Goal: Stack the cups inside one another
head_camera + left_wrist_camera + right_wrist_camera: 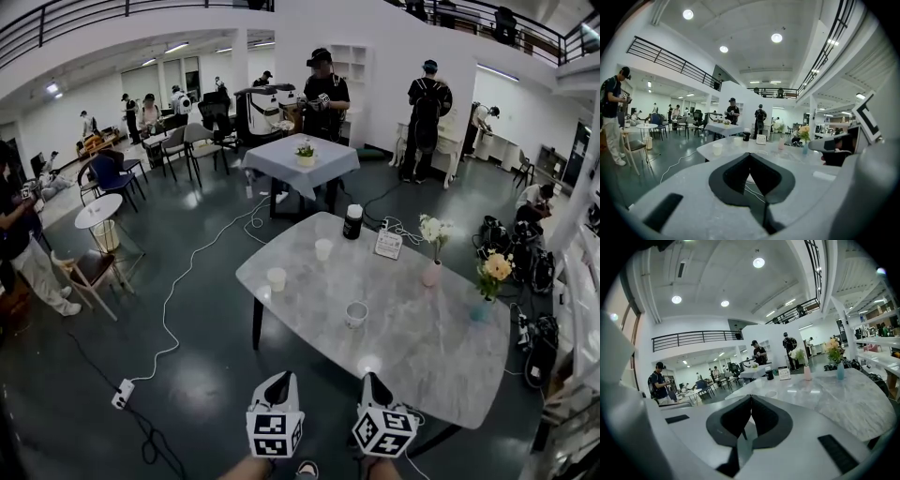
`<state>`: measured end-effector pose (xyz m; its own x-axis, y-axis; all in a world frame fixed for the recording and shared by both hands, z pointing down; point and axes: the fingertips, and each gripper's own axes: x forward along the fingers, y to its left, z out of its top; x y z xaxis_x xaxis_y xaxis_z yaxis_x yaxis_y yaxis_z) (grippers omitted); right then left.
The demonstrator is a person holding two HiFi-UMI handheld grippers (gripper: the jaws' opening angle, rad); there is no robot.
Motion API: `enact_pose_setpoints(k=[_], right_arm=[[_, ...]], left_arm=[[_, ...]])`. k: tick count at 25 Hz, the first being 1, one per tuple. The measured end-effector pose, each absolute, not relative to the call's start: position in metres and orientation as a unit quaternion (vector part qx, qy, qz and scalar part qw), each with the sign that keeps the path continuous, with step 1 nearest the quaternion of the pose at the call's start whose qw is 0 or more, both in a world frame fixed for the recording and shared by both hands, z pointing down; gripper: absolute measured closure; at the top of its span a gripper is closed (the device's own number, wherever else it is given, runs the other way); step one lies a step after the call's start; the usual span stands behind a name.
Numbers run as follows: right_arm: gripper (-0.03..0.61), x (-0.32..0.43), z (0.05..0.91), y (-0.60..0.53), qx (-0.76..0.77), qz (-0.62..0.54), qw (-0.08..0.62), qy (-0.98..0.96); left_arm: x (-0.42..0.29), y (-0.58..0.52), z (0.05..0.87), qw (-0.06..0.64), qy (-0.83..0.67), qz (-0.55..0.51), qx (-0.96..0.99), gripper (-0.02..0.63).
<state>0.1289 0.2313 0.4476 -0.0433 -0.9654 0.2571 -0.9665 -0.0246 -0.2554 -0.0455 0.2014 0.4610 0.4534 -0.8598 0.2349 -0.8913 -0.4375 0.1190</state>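
Note:
Three small white cups stand apart on the marble table (422, 356): one at the far left (323, 248), one at the left edge (277, 278), and a lower, wider one (356, 314) toward the middle. My left gripper (281, 379) and right gripper (373, 379) hang side by side just short of the table's near edge, well away from the cups. Both are shut with nothing between the jaws. In the left gripper view, two cups (717, 148) (737, 140) show beyond the closed left gripper (750, 154). The right gripper (751, 397) points at the wide cup (771, 393).
On the table's far side stand a black bottle (352, 222), a sign card (388, 244), a pink vase with white flowers (431, 272) and a blue vase with yellow flowers (483, 305). Cables and a power strip (122, 394) lie on the floor at left. Several people stand behind.

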Motion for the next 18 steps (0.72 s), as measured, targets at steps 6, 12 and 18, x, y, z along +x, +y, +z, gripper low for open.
enact_pose_setpoints(k=[6, 12, 18], right_arm=[[0.572, 0.142, 0.449, 0.202, 0.687, 0.186, 0.006, -0.703], [0.572, 0.15, 0.454, 0.184, 0.676, 0.188, 0.011, -0.712], [0.572, 0.166, 0.459, 0.177, 0.679, 0.199, 0.007, -0.707]], left_arm=[[-0.035, 0.177, 0.462, 0.113, -0.525, 0.071, 0.841, 0.615], [-0.028, 0.161, 0.469, 0.119, -0.536, 0.075, 0.832, 0.615], [-0.016, 0.154, 0.469, 0.116, -0.536, 0.082, 0.832, 0.615]])
